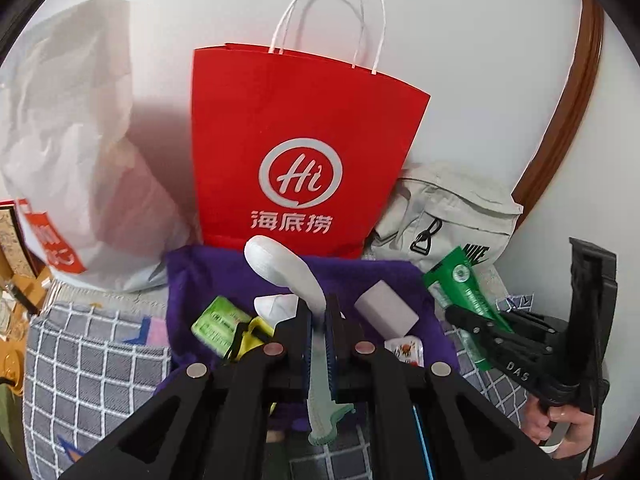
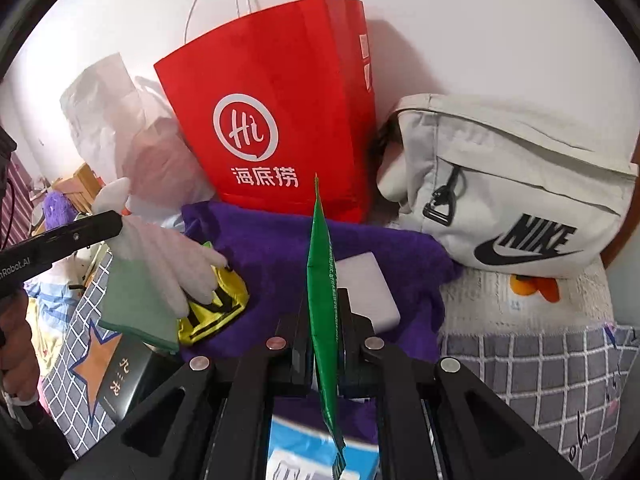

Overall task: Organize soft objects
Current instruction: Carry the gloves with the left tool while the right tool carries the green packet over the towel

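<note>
**Grippers full, bag waiting: glove and green pouch held over the purple cloth**

Left gripper (image 1: 319,322) of mine is pressed together on a white glove with a pale green cuff (image 1: 288,270); its fingers rise up and curl left past my fingertips while the cuff hangs back toward my hand, so the long axis runs roughly along my own fingers. My right gripper (image 2: 323,320) is likewise pinched shut, on a flat green pouch (image 2: 320,264) held edge-on, its long axis pointing straight ahead and up toward the red paper bag (image 1: 296,140).

Both items hang above the purple cloth (image 1: 192,272) spread over the checked bedding (image 1: 88,360). Loose pieces lie on that cloth: a light green packet (image 1: 216,320) and a yellow-and-black pouch (image 1: 256,330) toward its left edge, a pale block (image 1: 386,308) toward its right, a small red-printed sachet (image 1: 404,352) near its front edge. The red bag stands upright at the cloth's far edge, against the wall, mouth open upward; a white plastic bag (image 1: 76,140) slumps to its left and a grey Nike bag (image 2: 512,192) lies to its right.

As I judge it, the coming move turns on that red bag being dead ahead and above both grippers. The left one sits nearly centred under it and looks the closer; the right would have to swing leftward, or serve the Nike bag instead. Either load must be lifted over the rim before I let go, and the limp glove could snag on it.
</note>
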`<state>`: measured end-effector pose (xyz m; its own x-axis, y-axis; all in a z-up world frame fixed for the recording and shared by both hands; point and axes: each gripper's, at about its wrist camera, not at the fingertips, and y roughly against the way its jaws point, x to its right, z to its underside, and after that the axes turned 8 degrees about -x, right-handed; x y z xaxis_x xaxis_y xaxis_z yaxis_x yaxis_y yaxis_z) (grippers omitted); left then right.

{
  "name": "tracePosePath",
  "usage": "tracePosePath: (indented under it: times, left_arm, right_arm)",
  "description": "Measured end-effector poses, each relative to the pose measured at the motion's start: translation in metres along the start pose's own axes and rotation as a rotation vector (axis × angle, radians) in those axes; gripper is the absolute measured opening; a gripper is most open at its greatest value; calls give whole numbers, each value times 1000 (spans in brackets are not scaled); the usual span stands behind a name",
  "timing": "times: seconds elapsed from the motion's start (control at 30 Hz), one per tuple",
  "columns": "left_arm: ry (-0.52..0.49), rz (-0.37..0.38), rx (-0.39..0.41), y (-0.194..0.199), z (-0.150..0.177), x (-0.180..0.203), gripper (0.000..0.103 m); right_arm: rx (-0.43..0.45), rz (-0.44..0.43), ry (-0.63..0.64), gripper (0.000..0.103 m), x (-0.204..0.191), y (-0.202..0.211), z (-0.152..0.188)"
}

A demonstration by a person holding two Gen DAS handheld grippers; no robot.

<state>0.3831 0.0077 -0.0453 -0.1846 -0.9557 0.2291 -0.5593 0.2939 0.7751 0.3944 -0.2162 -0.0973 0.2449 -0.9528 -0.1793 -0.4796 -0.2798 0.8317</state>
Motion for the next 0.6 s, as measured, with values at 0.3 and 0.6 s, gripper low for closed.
tracePosePath:
  times: [0.3, 0.6]
  left_arm:
    - [22, 37, -20, -39, -12, -7, 7]
    - [48, 56, -71, -83, -8, -29, 7]
  right_arm:
    - [-86, -72, -14, 8, 10, -37, 1]
    - [-188, -130, 34, 8, -4, -74, 0]
